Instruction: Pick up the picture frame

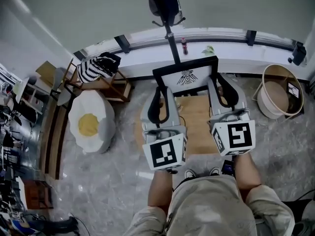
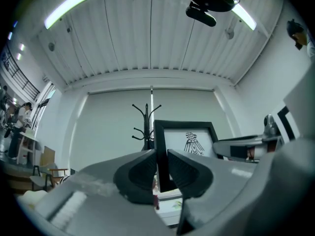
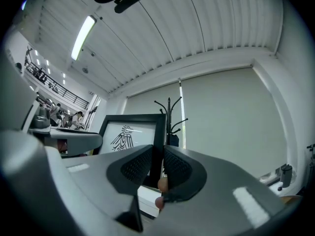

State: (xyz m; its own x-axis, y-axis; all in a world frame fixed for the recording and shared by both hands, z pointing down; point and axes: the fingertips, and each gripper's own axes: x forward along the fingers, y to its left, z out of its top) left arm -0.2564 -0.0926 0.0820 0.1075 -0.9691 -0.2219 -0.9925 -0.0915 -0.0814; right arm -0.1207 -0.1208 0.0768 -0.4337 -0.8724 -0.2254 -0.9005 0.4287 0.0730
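A black picture frame (image 1: 187, 76) with a white print of a bird-like figure hangs in the air in front of me, held up between both grippers. My left gripper (image 1: 158, 101) is shut on the frame's left side bar (image 2: 161, 154). On the opposite side, my right gripper (image 1: 221, 93) is shut on the right side bar (image 3: 158, 141). The frame (image 2: 189, 141) stands upright in the left gripper view, facing me, and the print (image 3: 125, 135) shows beside the jaws in the right gripper view. The frame's lower edge is hidden behind the grippers.
Below lies a round wooden table (image 1: 197, 122). An egg-shaped cushion (image 1: 91, 124) sits on the floor at left, a wooden basket (image 1: 278, 92) at right. A coat stand (image 1: 167, 14) rises behind the frame, by a white ledge (image 1: 147, 50) with a small bottle (image 1: 184, 45).
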